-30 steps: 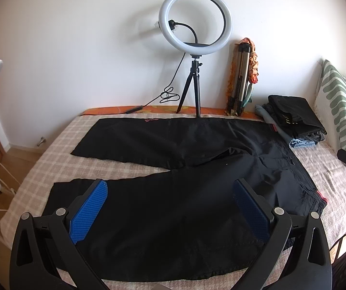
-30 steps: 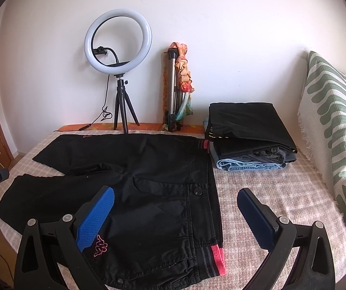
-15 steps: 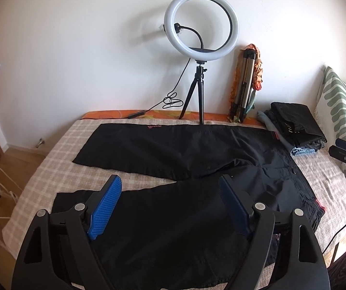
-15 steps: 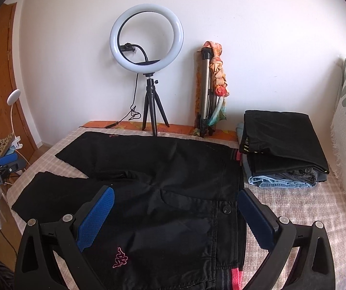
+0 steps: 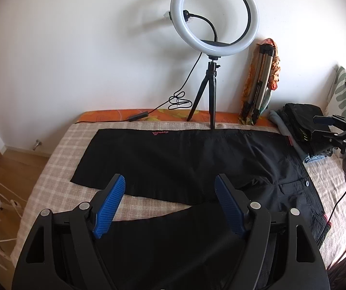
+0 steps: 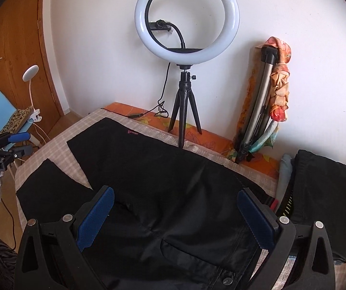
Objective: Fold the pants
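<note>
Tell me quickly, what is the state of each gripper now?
Left gripper: open, holding nothing, above the pants.
Right gripper: open, holding nothing, above the pants.

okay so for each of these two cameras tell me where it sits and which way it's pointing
Left wrist: on the left gripper, above the near leg of the black pants, facing the wall; its open blue-padded fingers show.
Right wrist: on the right gripper, over the pants' waist end; open fingers show.
Shared: pants, ring light, folded stack.
</note>
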`<action>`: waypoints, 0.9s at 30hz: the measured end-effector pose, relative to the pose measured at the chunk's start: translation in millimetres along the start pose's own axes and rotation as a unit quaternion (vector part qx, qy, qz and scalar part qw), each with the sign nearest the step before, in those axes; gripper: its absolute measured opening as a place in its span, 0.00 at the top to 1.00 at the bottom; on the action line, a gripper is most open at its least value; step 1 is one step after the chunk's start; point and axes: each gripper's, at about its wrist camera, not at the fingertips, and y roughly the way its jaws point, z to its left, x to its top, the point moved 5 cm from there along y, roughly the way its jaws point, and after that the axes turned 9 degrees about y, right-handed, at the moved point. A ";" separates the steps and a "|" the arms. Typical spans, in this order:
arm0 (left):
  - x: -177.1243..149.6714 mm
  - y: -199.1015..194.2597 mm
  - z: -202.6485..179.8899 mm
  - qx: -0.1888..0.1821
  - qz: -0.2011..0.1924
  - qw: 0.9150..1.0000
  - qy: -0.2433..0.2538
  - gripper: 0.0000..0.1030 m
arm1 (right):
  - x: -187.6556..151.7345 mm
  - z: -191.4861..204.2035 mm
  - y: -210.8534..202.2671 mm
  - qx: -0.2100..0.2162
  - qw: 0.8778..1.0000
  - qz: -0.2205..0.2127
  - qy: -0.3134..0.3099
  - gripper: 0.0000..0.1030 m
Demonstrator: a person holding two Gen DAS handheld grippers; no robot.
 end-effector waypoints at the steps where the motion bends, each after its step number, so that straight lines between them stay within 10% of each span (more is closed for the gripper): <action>1: 2.8 6.9 1.6 -0.002 0.006 1.000 -0.002 0.26 | 6.5 -3.1 11.1 0.009 1.000 0.016 -0.004 0.00; 15: 15.2 123.0 21.4 -0.036 0.095 0.994 -0.047 0.25 | 51.5 -75.2 184.6 0.012 0.988 0.151 0.026 0.32; 27: 2.3 193.1 35.4 -0.041 0.137 0.986 -0.082 0.25 | 42.4 -76.9 254.6 0.026 0.982 0.187 -0.010 0.33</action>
